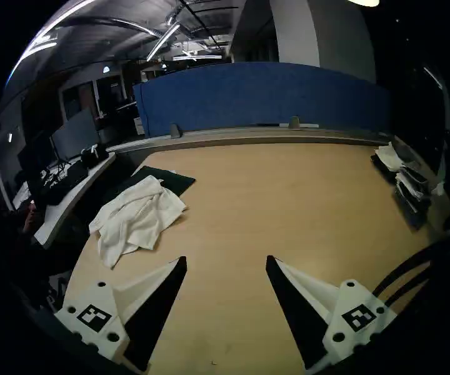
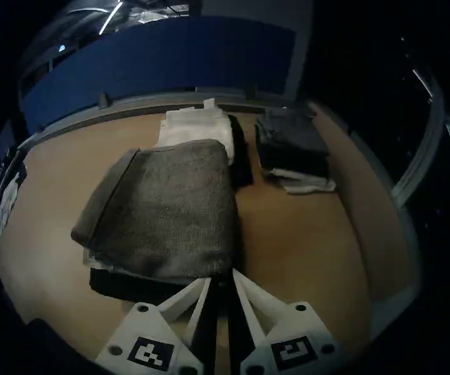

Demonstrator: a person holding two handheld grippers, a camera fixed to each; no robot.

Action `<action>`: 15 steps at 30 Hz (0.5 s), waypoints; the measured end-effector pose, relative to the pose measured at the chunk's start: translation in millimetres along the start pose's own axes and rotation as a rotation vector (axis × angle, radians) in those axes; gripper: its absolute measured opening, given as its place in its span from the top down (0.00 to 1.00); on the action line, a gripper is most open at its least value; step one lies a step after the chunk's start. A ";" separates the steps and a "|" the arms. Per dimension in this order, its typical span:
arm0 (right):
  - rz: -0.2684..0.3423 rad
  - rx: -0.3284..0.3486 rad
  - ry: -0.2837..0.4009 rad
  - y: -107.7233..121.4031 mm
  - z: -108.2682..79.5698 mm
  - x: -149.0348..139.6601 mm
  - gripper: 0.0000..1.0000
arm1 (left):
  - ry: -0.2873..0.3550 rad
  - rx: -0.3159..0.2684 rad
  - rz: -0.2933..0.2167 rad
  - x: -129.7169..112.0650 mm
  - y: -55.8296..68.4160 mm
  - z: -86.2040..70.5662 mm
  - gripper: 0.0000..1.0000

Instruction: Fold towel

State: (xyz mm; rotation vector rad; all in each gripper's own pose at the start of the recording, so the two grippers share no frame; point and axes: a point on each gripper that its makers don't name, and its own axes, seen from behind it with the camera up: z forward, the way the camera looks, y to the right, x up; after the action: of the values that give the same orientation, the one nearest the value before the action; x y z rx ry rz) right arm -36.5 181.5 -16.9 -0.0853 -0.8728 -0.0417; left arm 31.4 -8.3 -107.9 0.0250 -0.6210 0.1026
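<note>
Left gripper view: left tongs (image 1: pixel 225 257) wide apart; right tongs (image 2: pixel 222 276) closed at towel (image 2: pixel 169 206).

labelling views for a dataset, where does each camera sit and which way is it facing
Left gripper view: on the left gripper, fingers apart, looking across the table at a crumpled white towel.
Right gripper view: on the right gripper, fingers together, looking down on a folded grey towel.
Shared: the table and blue partition.

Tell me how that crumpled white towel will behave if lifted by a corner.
Probably floppy: the white towel lies in soft bunched folds, so it should sag. Near the edge of the table, a push might slide it off.
</note>
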 end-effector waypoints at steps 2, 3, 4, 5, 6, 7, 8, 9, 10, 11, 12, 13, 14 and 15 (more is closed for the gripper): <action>0.001 -0.001 0.007 -0.6 -1.5 0.9 0.93 | 0.001 0.000 -0.002 0.6 -0.6 0.3 0.06; 0.001 -0.002 0.011 -0.9 -2.4 1.4 0.93 | 0.001 0.000 -0.002 0.9 -0.8 0.5 0.06; 0.003 -0.002 0.015 -1.0 -2.9 2.3 0.93 | 0.001 -0.001 -0.002 1.0 -0.7 0.5 0.06; 0.005 -0.003 0.019 -1.1 -3.5 3.3 0.93 | 0.001 -0.001 -0.002 1.2 -0.6 0.6 0.06; 0.007 -0.003 0.024 -1.2 -4.1 4.4 0.93 | 0.001 -0.002 -0.001 1.4 -0.5 0.6 0.06; 0.009 -0.004 0.025 -1.1 -4.4 4.9 0.93 | 0.002 -0.002 0.000 1.7 -0.4 0.7 0.06; 0.010 -0.005 0.026 -0.9 -4.8 5.4 0.92 | 0.002 -0.002 0.002 1.9 -0.2 0.7 0.06; 0.012 -0.006 0.028 -0.6 -5.2 6.0 0.91 | 0.003 -0.003 0.003 2.2 -0.1 0.8 0.06; 0.012 -0.010 0.028 0.4 -5.9 5.9 0.90 | 0.003 -0.003 0.004 2.3 0.0 0.7 0.06; 0.013 -0.015 0.028 1.4 -6.5 5.8 0.88 | 0.003 -0.004 0.004 2.4 0.0 0.6 0.06; 0.013 -0.020 0.029 2.6 -7.2 5.8 0.81 | 0.003 -0.004 0.004 2.5 0.1 0.6 0.06; 0.013 -0.029 0.030 5.0 -8.5 5.2 0.75 | 0.004 -0.004 0.003 2.6 -0.1 0.4 0.06; 0.013 -0.039 0.031 7.3 -9.8 4.7 0.66 | 0.004 -0.005 0.002 2.7 -0.3 0.2 0.06; 0.012 -0.049 0.032 10.0 -11.3 4.1 0.54 | 0.004 -0.005 0.001 2.7 -0.5 0.0 0.06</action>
State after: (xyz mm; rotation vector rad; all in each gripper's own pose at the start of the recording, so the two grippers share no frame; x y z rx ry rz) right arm -24.6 190.4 -21.6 -0.1354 -0.8392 -0.0527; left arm 33.6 -8.6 -106.4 0.0198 -0.6169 0.1020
